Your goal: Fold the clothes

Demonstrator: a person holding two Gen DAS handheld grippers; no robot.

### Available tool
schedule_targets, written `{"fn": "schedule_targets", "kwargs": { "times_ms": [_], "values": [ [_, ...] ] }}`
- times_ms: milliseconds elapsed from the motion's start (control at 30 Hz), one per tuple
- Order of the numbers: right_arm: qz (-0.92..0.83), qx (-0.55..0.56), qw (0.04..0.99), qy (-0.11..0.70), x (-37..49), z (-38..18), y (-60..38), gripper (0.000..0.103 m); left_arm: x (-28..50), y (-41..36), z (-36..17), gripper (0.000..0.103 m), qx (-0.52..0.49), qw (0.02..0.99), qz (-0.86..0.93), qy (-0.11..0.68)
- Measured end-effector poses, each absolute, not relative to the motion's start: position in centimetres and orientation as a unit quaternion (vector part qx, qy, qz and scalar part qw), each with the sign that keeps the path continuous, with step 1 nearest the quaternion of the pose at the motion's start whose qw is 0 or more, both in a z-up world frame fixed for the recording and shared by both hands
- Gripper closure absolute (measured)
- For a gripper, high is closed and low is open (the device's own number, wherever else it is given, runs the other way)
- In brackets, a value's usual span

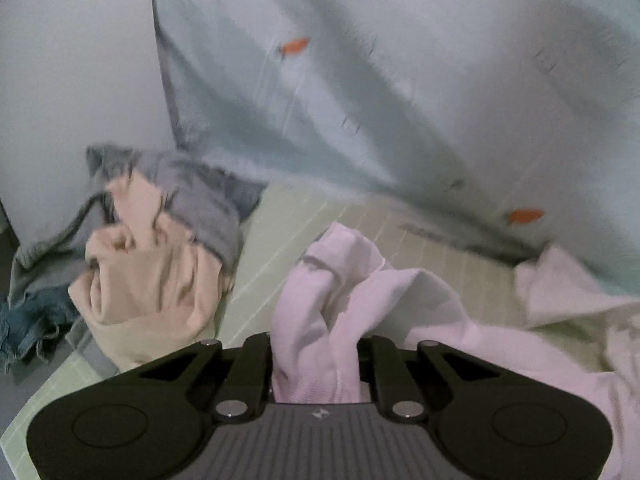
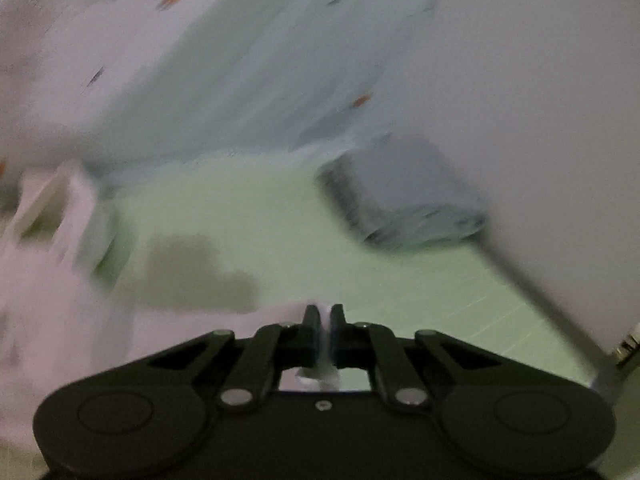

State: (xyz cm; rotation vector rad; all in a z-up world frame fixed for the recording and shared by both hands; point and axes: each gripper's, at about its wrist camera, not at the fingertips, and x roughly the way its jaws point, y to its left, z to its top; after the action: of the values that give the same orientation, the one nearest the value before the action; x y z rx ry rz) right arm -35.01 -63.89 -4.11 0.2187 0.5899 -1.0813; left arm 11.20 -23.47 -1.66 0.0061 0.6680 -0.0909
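A pale pink garment (image 1: 360, 300) lies rumpled on the green gridded mat (image 1: 440, 256). In the left wrist view, a thick bunch of it is clamped in my left gripper (image 1: 320, 356) and rises between the black fingers. In the right wrist view, which is blurred, my right gripper (image 2: 325, 320) is shut on a thin edge of the same pink garment (image 2: 60, 300). The cloth trails off to the left over the green mat (image 2: 260, 220).
To the left sits a pile of clothes: a beige garment (image 1: 152, 272), a grey one (image 1: 200, 200) and blue denim (image 1: 32, 320). A folded grey-blue garment (image 2: 404, 200) lies at the far right of the mat. A pale blue sheet with orange marks (image 1: 360, 80) hangs behind.
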Motion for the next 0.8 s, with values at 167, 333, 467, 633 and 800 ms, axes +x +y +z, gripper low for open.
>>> {"fn": "schedule_targets", "kwargs": {
  "times_ms": [167, 333, 467, 633, 800],
  "values": [
    [-0.501, 0.150, 0.807, 0.274, -37.9, -4.2, -65.7, 0.096, 5.7, -21.0, -3.8, 0.088, 0.024, 0.933, -0.007, 0.359],
    [-0.525, 0.178, 0.767, 0.324, -38.4, -7.7, -65.1, 0.062, 1.0, -16.1, -7.7, 0.072, -0.030, 0.889, 0.023, 0.455],
    [-0.517, 0.172, 0.767, 0.339, -36.2, -9.3, -62.9, 0.026, -1.2, -14.8, -6.8, 0.063, -0.051, 0.889, 0.012, 0.454],
    [-0.465, 0.098, 0.809, 0.344, -30.6, -9.5, -58.0, 0.005, -1.4, -14.1, -5.2, 0.049, -0.109, 0.891, -0.016, 0.441],
    [-0.337, 0.037, 0.859, 0.385, -25.1, -10.6, -53.5, 0.003, -0.7, -13.8, -5.4, 0.029, -0.168, 0.878, -0.039, 0.446]
  ]
}}
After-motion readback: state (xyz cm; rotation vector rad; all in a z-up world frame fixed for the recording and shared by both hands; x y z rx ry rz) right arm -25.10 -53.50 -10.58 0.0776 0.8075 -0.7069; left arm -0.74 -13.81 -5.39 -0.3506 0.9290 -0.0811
